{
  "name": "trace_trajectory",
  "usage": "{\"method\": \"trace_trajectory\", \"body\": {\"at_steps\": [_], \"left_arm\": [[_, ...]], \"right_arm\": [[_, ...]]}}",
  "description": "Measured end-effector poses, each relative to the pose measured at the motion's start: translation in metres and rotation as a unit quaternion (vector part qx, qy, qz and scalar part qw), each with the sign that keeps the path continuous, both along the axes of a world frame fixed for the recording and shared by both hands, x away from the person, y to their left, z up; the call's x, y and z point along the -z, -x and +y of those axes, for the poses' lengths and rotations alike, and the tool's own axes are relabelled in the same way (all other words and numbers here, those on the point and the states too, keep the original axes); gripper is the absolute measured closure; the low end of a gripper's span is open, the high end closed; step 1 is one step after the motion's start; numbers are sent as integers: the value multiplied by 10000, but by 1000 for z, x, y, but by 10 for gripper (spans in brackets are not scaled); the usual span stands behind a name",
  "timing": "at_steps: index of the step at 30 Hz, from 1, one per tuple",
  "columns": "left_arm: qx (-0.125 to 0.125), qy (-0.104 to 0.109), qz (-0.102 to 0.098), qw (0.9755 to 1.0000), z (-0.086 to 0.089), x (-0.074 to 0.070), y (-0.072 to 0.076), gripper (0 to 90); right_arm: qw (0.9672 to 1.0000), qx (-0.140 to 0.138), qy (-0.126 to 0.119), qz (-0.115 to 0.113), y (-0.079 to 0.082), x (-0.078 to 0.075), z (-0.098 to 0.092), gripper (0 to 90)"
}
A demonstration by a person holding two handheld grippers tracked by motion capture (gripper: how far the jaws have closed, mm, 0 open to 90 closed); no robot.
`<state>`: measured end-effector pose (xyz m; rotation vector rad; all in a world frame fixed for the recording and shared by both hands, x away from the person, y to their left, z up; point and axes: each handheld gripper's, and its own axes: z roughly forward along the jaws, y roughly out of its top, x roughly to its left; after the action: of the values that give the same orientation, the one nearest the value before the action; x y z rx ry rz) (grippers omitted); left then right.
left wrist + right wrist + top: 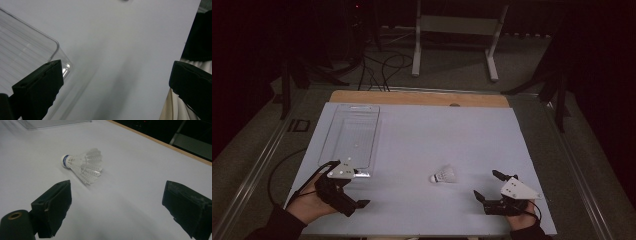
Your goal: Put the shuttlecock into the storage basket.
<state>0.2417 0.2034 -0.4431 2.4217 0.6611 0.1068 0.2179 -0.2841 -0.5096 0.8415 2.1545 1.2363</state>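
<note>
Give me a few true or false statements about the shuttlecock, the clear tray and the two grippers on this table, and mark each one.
1. The white feathered shuttlecock lies on its side. True.
2. It sits inside the clear plastic rectangular tray. False: it lies on the white table sheet, apart from the tray.
3. The right gripper is shut on it. False: its jaws stand open, holding nothing.
4. The left gripper is open beside the tray's near corner. True.

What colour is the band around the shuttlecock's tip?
Blue, on the white shuttlecock; clearest in the right gripper view.
</note>
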Motion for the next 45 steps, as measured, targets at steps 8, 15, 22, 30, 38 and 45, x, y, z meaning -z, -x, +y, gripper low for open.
{"method": "trace_trajectory", "body": {"at_steps": [8, 15, 22, 30, 38, 45], "left_arm": [[-9, -254, 240, 9994, -10, 5, -5, 4], [95, -445, 387, 9982, -19, 10, -7, 4], [206, -570, 488, 9970, -30, 12, -8, 4], [313, -709, 533, 9956, -40, 11, -10, 4], [373, -766, 608, 9945, -48, 10, -13, 4], [457, -854, 636, 9933, -58, 8, -15, 4]], "right_arm": [[10000, 16, -18, -17, 0, 0, 0, 87], [10000, 18, -15, -4, 0, 0, 0, 87], [10000, 25, -27, 5, 0, 0, -1, 88], [10000, 26, -12, -1, 0, 0, -1, 87], [10000, 26, -15, 3, 0, 0, -1, 87], [10000, 30, -24, 8, 0, 0, -1, 87]]}}
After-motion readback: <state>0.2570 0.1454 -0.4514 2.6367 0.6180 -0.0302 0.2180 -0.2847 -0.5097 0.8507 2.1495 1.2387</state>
